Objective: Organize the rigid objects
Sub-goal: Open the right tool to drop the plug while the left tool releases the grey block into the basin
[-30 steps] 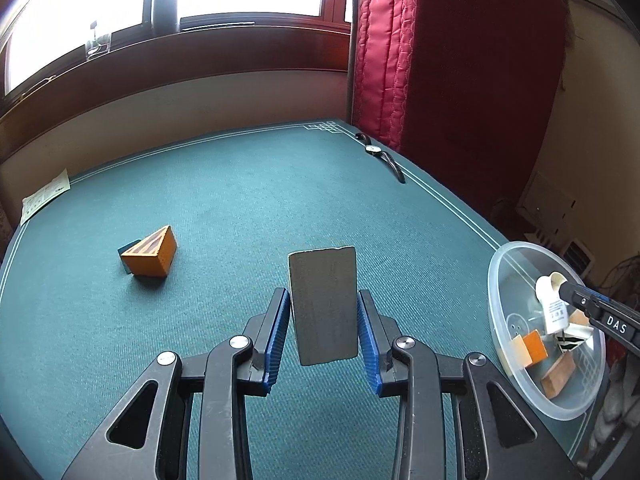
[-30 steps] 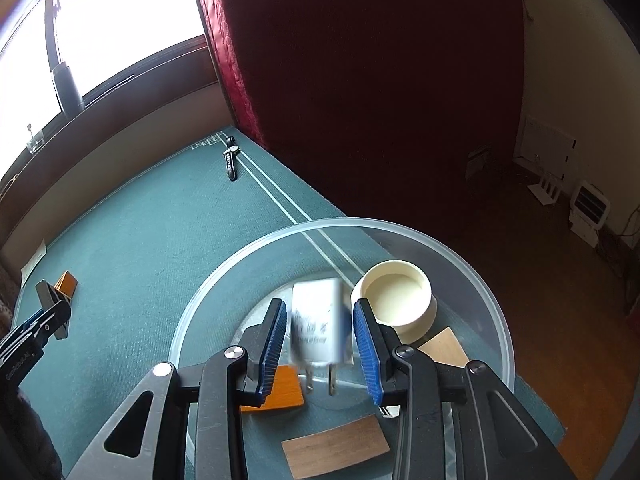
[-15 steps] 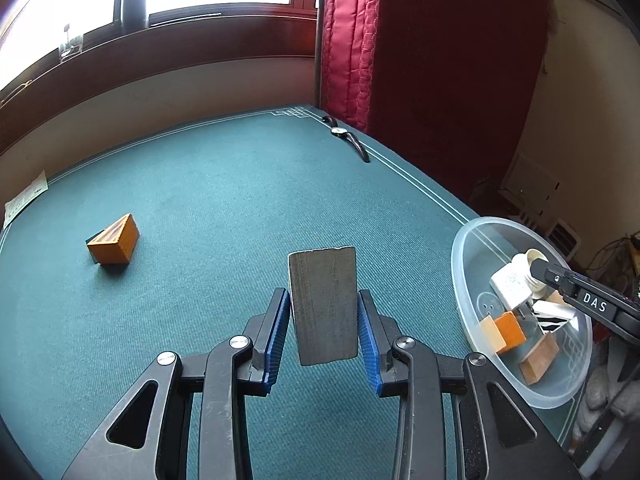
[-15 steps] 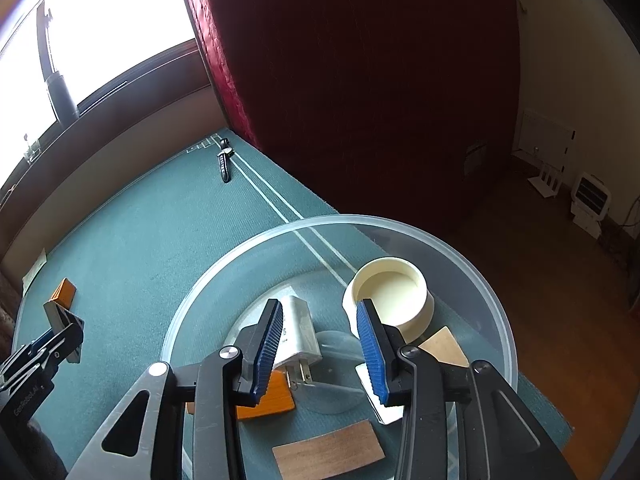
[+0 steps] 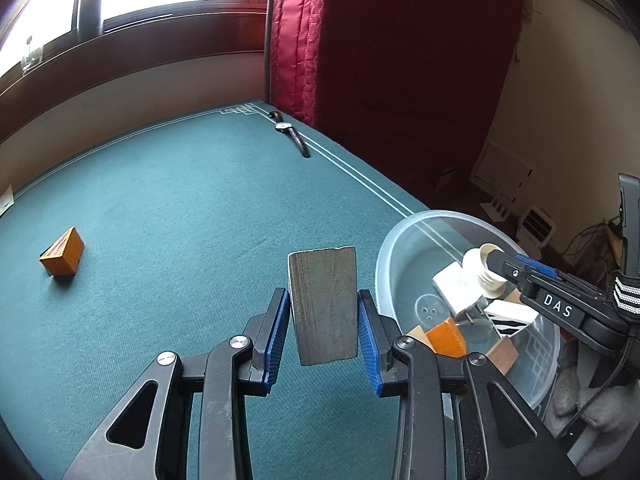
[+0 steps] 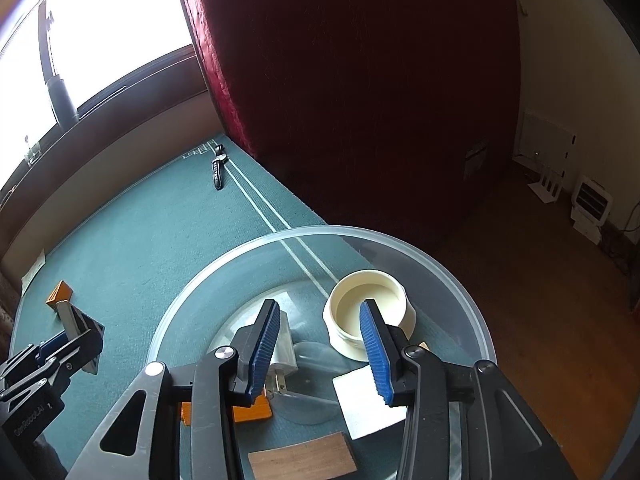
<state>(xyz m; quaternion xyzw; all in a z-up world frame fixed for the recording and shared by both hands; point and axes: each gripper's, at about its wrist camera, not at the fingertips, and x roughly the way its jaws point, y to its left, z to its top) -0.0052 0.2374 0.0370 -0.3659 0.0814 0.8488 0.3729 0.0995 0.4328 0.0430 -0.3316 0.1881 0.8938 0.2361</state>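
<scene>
Grey wooden slab pinched upright by left gripper, long axis along fingers, pointing forward. Right gripper spread above clear bowl.

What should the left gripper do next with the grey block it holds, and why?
Probably carry the grey block right, over the clear bowl, once the open right gripper clears it. The left gripper grips the block above the cloth, short of the rim.
</scene>
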